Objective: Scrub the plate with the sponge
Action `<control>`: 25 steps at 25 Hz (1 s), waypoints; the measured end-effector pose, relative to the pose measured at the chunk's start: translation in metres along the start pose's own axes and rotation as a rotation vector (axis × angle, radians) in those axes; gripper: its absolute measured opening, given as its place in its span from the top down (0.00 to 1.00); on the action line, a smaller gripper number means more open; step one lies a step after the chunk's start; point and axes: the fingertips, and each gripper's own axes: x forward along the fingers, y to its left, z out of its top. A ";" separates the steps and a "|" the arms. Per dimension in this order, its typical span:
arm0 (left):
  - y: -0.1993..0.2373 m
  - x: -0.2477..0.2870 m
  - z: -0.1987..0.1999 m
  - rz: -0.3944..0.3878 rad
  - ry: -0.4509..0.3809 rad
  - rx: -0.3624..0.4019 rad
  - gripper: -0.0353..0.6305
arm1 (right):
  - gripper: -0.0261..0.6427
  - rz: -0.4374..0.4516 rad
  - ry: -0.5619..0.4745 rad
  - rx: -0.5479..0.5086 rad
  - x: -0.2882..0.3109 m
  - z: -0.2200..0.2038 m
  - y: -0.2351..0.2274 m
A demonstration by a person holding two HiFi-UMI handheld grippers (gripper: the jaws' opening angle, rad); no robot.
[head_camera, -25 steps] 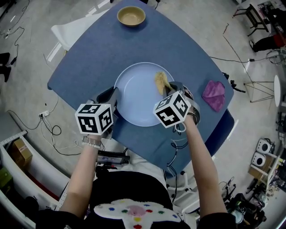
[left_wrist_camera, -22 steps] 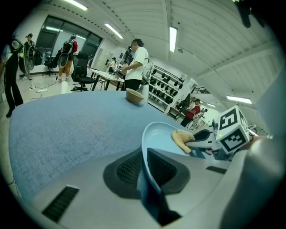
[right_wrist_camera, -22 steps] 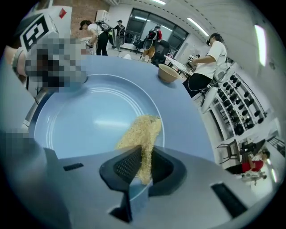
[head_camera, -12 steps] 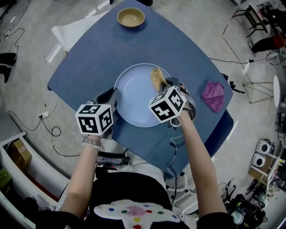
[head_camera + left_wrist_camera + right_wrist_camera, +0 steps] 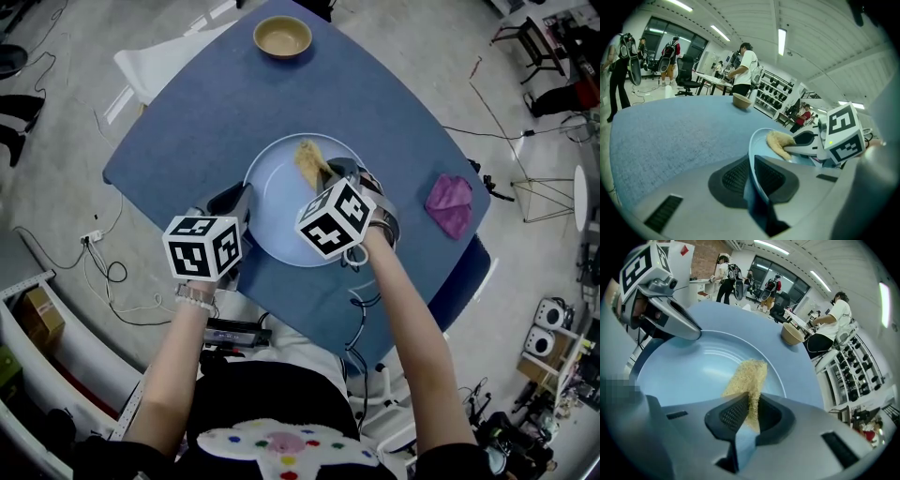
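Note:
A pale blue plate lies in the middle of the blue table. My left gripper is shut on the plate's left rim, the edge pinched between both pads. My right gripper is shut on a yellow sponge, which rests on the plate's far inner side. In the right gripper view the sponge runs out from between the jaws onto the plate. The left gripper view shows the sponge and the right gripper beyond the rim.
A tan bowl stands at the table's far edge. A crumpled purple cloth lies near the right edge. People and shelving stand in the room behind; cables run over the floor to the left.
My right gripper has dragged the sponge up and to the left across the plate, toward its far rim. The left gripper has kept its hold on the rim.

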 end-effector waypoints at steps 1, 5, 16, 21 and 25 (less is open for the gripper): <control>0.000 0.000 0.000 0.000 -0.001 0.000 0.88 | 0.90 0.005 -0.008 -0.011 0.000 0.004 0.003; 0.000 0.000 0.000 -0.001 -0.004 -0.002 0.88 | 0.90 0.031 -0.041 -0.056 -0.002 0.019 0.020; 0.000 0.000 0.001 -0.003 -0.009 -0.006 0.88 | 0.90 0.145 -0.103 -0.159 -0.022 0.032 0.081; 0.002 0.000 0.000 -0.001 -0.009 -0.008 0.88 | 0.90 0.191 -0.104 -0.182 -0.029 0.029 0.098; 0.002 -0.001 0.001 -0.001 -0.010 -0.008 0.88 | 0.89 0.223 -0.106 -0.198 -0.034 0.025 0.106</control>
